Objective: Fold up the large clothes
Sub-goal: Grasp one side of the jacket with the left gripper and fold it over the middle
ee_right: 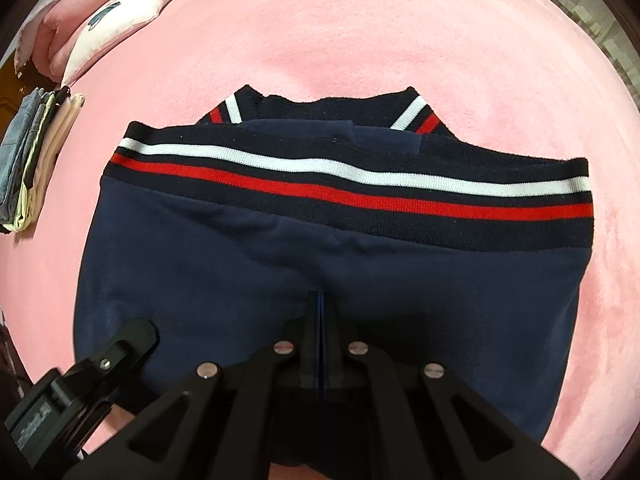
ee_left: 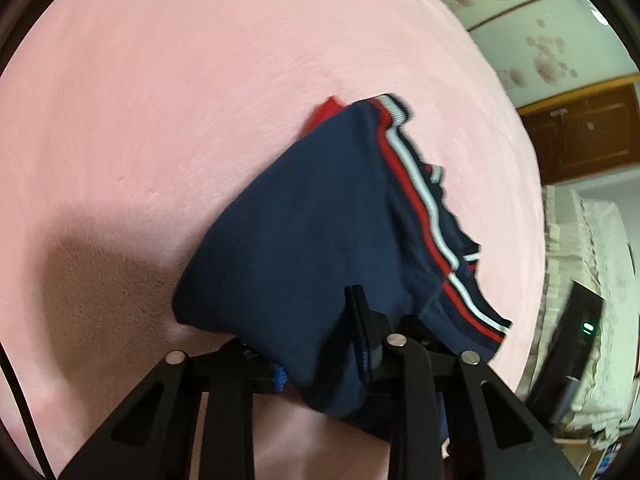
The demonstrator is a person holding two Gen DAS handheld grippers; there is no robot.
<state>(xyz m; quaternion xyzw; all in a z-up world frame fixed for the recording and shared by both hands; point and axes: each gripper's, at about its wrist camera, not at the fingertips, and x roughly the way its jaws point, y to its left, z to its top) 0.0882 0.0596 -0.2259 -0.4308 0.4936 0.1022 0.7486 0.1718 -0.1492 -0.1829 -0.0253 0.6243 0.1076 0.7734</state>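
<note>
Two grippers on one navy cotton sweater with red-and-white striped ribbed hem [ee_right: 320, 184] | left gripper [ee_left: 320, 344] clamped on bunched cloth | right gripper [ee_right: 322, 320] pinched together, sweater ahead on pink plush blanket [ee_right: 360, 28] | soft, limp; best gripped at hem corners.

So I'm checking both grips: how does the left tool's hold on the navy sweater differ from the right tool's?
The left tool has navy sweater bunched thickly between spread fingers; the right tool has its fingers pressed nearly together. The left grips at a side, near the striped hem; the right sits mid-body, the hem lying flat ahead. Both are over the pink blanket.
</note>
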